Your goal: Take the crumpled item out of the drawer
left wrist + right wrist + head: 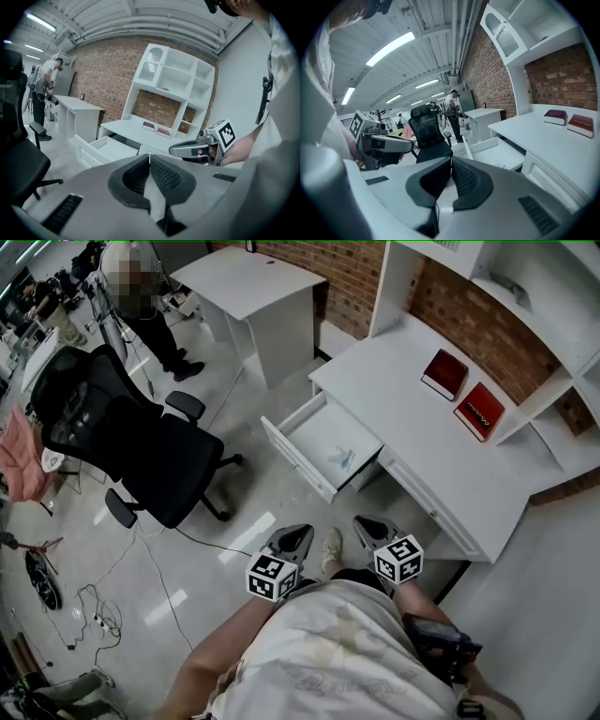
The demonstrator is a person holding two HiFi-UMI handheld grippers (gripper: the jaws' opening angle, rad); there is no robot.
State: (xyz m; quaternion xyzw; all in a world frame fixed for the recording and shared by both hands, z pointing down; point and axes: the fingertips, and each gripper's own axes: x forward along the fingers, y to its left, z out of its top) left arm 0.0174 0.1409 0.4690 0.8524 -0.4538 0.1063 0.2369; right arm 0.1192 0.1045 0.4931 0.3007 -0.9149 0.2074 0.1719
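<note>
Left gripper (296, 538): jaws are pressing together pad on pad, nothing between them; right gripper (368, 527): likewise clenched and empty. Both are hanging side by side just in front of the person's body, pointing slightly down toward the desk (422, 442); each is showing at the edge of the other's view; both are sitting well apart from the drawer (298, 454). A shoe (331, 549) is showing on the floor between them.

The drawer is standing pulled out from the desk's left end, beyond the grippers; the crumpled item (342, 460), pale and bluish white, is lying on the drawer floor toward the desk end, touching neither gripper.

Two red books (444, 374) are lying side by side on the far right of the desk top, under white shelves against a brick wall. A black chair (122, 437) is standing to the left of the drawer; a second white desk (253, 287) is standing farther off; another person (150, 315) is standing at far left; cables are trailing over the pale floor at near left.
</note>
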